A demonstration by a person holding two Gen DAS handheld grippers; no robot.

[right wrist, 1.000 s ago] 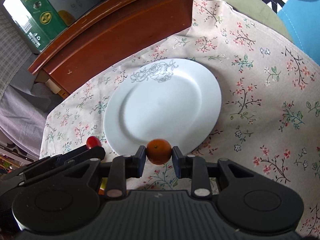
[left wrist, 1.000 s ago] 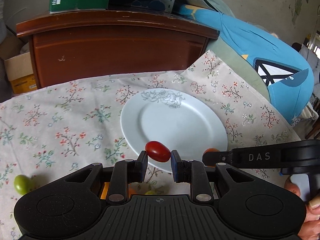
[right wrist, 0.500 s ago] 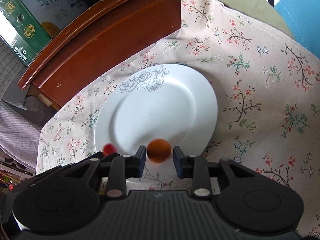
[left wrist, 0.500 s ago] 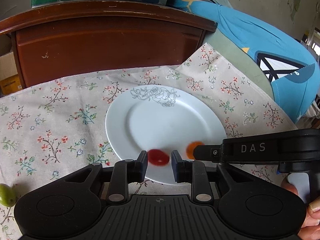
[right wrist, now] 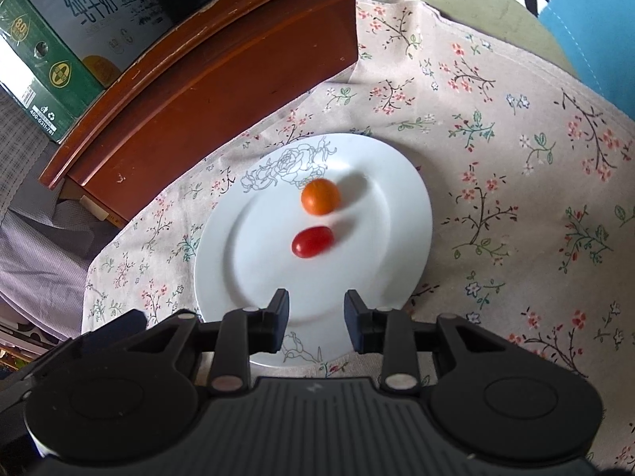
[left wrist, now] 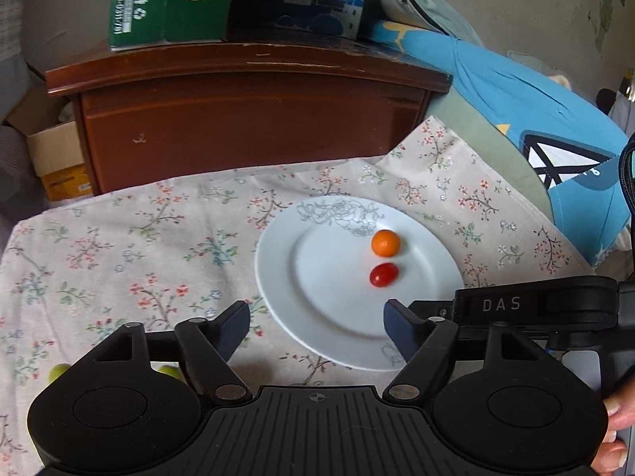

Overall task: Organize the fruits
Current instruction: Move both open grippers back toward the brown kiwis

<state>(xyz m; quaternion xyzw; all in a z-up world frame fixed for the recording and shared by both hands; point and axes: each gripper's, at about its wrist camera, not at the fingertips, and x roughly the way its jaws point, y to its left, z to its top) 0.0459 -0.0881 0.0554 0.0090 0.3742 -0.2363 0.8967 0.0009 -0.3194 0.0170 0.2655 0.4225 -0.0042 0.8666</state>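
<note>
A white plate (left wrist: 432, 269) (right wrist: 401, 222) with a grey rose print lies on the flowered cloth. On it rest a round orange tomato (left wrist: 385, 242) (right wrist: 320, 196) and, just nearer, an oval red tomato (left wrist: 383, 275) (right wrist: 312, 241), both slightly blurred. My left gripper (left wrist: 316, 323) hovers over the plate's near left rim; its jaws are opening wide, with nothing between them. My right gripper (right wrist: 316, 313) stands over the plate's near edge, its jaws opening a little and holding nothing. Green fruits (left wrist: 58, 371) peek out under the left gripper's body.
A dark wooden cabinet (left wrist: 254, 119) (right wrist: 206, 75) stands behind the cloth (left wrist: 131, 246) (right wrist: 516, 166), with cartons (left wrist: 170, 0) (right wrist: 51, 55) on top. Blue and green bedding (left wrist: 535, 127) lies at the right. A cardboard box (left wrist: 51, 150) sits at the far left.
Both grippers let go of their tomatoes, which dropped onto the plate and rolled toward its middle. The left jaws spread wide and the right jaws spread slightly.
</note>
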